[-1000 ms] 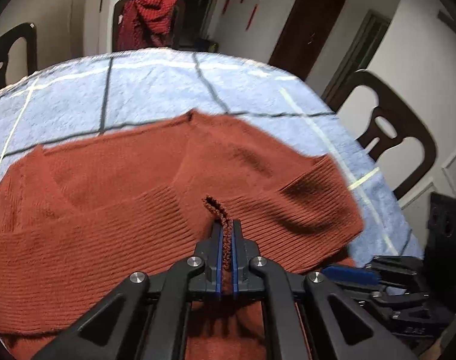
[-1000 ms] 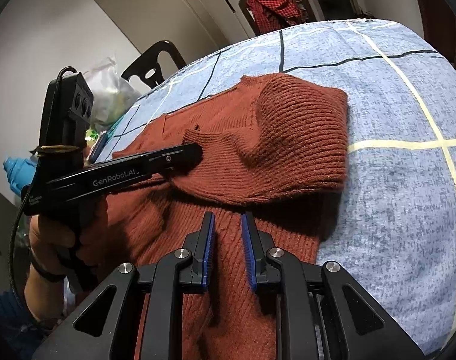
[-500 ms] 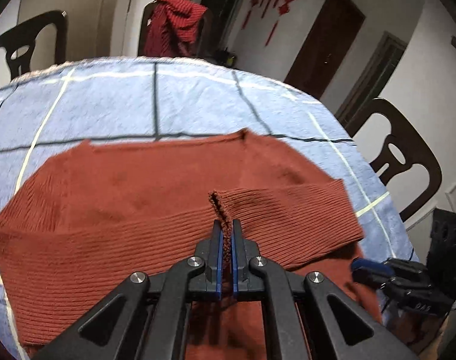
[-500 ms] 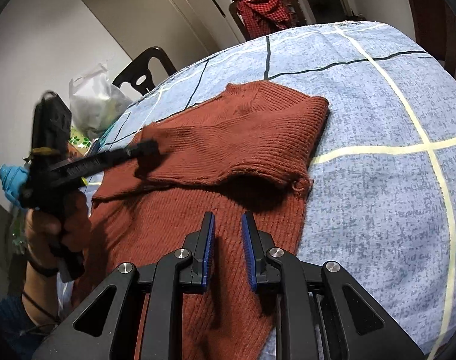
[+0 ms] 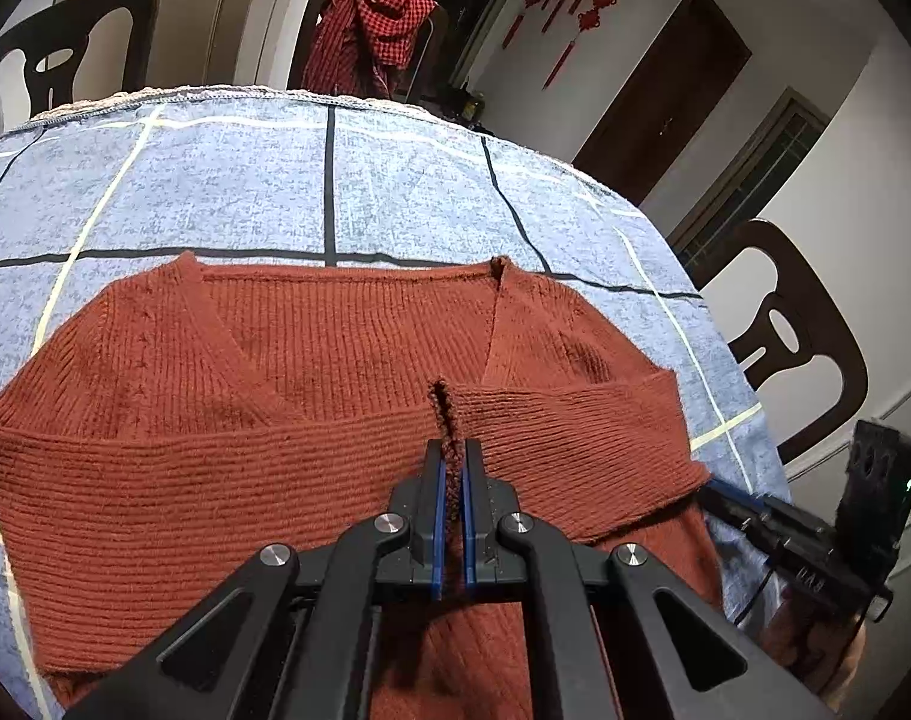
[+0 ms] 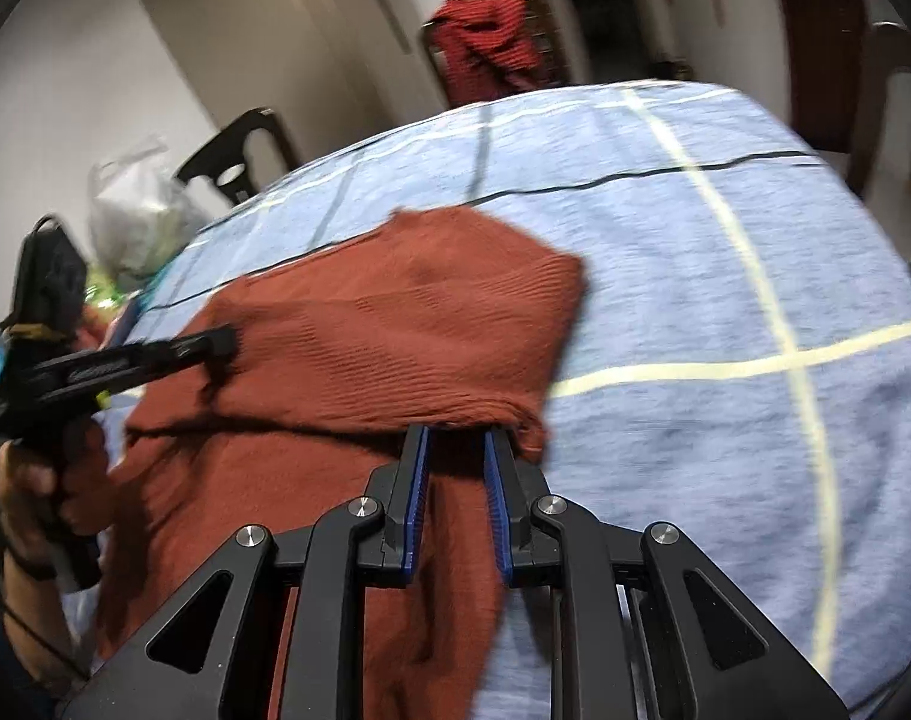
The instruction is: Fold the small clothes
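Note:
A rust-red knitted sweater [image 5: 311, 396] lies on the blue checked tablecloth [image 5: 245, 192], its sleeves folded across the body. My left gripper [image 5: 452, 450] is shut on the cuff edge of the folded sleeve [image 5: 440, 408], which stands up between its blue pads. My right gripper [image 6: 455, 438] is open, its fingertips at the lower edge of the folded sleeve [image 6: 455, 372] on the sweater's [image 6: 395, 312] right side, with nothing between them. The left gripper also shows in the right wrist view [image 6: 221, 342], and the right gripper in the left wrist view [image 5: 713, 489].
Dark wooden chairs stand around the table [image 5: 797, 330] [image 5: 65, 48]. One at the far side carries a red checked cloth [image 5: 371, 24]. A white plastic bag [image 6: 137, 204] sits left of the table. The tablecloth [image 6: 725, 276] right of the sweater is bare.
The left gripper has carried the sleeve cuff further across the body, and the sweater lies flatter. The right gripper has moved forward to the folded sleeve's edge, staying open.

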Demonstrator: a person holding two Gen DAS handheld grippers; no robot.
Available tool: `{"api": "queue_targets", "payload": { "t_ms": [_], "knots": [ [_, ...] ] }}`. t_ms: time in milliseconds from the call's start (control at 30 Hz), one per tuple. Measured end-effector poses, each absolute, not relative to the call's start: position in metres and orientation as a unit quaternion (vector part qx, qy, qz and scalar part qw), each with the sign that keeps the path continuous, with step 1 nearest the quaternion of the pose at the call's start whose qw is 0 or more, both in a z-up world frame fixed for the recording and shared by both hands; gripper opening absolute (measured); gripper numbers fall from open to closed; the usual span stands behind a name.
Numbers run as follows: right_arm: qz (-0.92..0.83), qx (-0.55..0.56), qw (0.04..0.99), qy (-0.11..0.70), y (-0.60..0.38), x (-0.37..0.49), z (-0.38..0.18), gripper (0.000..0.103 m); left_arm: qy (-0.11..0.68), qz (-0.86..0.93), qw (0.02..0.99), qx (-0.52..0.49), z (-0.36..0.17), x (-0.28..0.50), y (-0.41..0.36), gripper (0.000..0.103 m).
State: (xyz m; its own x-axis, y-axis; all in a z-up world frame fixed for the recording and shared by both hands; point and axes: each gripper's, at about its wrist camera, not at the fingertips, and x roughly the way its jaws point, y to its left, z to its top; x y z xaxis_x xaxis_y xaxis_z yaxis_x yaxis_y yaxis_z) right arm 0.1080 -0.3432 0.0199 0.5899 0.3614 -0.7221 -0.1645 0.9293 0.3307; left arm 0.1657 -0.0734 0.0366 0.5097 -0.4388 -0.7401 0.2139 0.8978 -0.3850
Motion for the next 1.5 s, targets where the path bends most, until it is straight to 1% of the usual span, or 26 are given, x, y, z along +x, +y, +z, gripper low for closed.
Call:
{"api": "queue_targets", "payload": {
  "t_ms": [67, 133, 300, 467, 533, 600, 633, 667, 733, 833, 900, 933, 967, 1033, 1133, 1167, 1367, 1500],
  "knots": [
    [0.115, 0.1, 0.892, 0.426, -0.352, 0.106, 0.021, 0.019, 0.463, -0.186, 0.858, -0.119, 0.032, 0.165, -0.072, 0.006],
    [0.103, 0.109, 0.891, 0.429, -0.362, 0.104, 0.022, 0.019, 0.467, -0.181, 0.858, -0.113, 0.028, 0.165, -0.072, 0.006],
    [0.126, 0.099, 0.903, 0.4, -0.355, 0.097, 0.041, 0.019, 0.459, -0.162, 0.869, -0.093, 0.034, 0.159, -0.068, 0.009],
    [0.175, 0.069, 0.901, 0.392, -0.326, 0.11, 0.042, 0.019, 0.417, -0.157, 0.89, -0.094, 0.055, 0.151, -0.064, 0.017],
    [0.184, 0.065, 0.895, 0.401, -0.318, 0.118, 0.034, 0.016, 0.416, -0.168, 0.89, -0.079, 0.054, 0.15, -0.073, 0.017],
    [0.166, 0.043, 0.887, 0.428, -0.314, 0.123, 0.02, 0.015, 0.429, -0.179, 0.883, -0.06, 0.045, 0.15, -0.084, 0.017],
    [0.166, 0.037, 0.884, 0.435, -0.314, 0.123, 0.015, 0.008, 0.438, -0.185, 0.878, -0.053, 0.038, 0.15, -0.087, 0.017],
    [0.169, 0.036, 0.885, 0.432, -0.318, 0.119, 0.014, 0.005, 0.448, -0.187, 0.873, -0.047, 0.03, 0.151, -0.09, 0.017],
    [0.168, 0.034, 0.882, 0.439, -0.321, 0.116, 0.015, 0.004, 0.439, -0.191, 0.877, -0.041, 0.025, 0.147, -0.09, 0.017],
    [0.167, 0.024, 0.883, 0.438, -0.32, 0.114, 0.023, 0.004, 0.442, -0.19, 0.876, -0.04, 0.031, 0.149, -0.091, 0.017],
    [0.172, 0.033, 0.889, 0.424, -0.321, 0.117, 0.031, 0.006, 0.427, -0.185, 0.885, -0.028, 0.039, 0.151, -0.094, 0.017],
    [0.167, 0.034, 0.894, 0.415, -0.32, 0.122, 0.036, 0.007, 0.421, -0.179, 0.889, -0.021, 0.042, 0.153, -0.097, 0.018],
    [0.161, 0.033, 0.897, 0.411, -0.319, 0.126, 0.037, 0.007, 0.417, -0.173, 0.892, -0.017, 0.044, 0.156, -0.099, 0.021],
    [0.152, 0.033, 0.9, 0.407, -0.319, 0.142, 0.034, 0.007, 0.412, -0.16, 0.897, -0.015, 0.043, 0.165, -0.1, 0.024],
    [0.131, 0.027, 0.891, 0.433, -0.318, 0.165, 0.017, 0.007, 0.439, -0.151, 0.886, -0.015, 0.026, 0.178, -0.1, 0.025],
    [0.132, 0.028, 0.887, 0.441, -0.319, 0.169, 0.012, 0.007, 0.431, -0.153, 0.889, -0.013, 0.025, 0.177, -0.099, 0.025],
    [0.156, 0.014, 0.889, 0.429, -0.317, 0.143, 0.03, 0.008, 0.423, -0.16, 0.892, 0.003, 0.042, 0.143, -0.082, 0.025],
    [0.175, -0.006, 0.886, 0.43, -0.311, 0.122, 0.029, 0.01, 0.413, -0.111, 0.904, 0.012, 0.043, 0.124, -0.05, 0.025]
  ]
}}
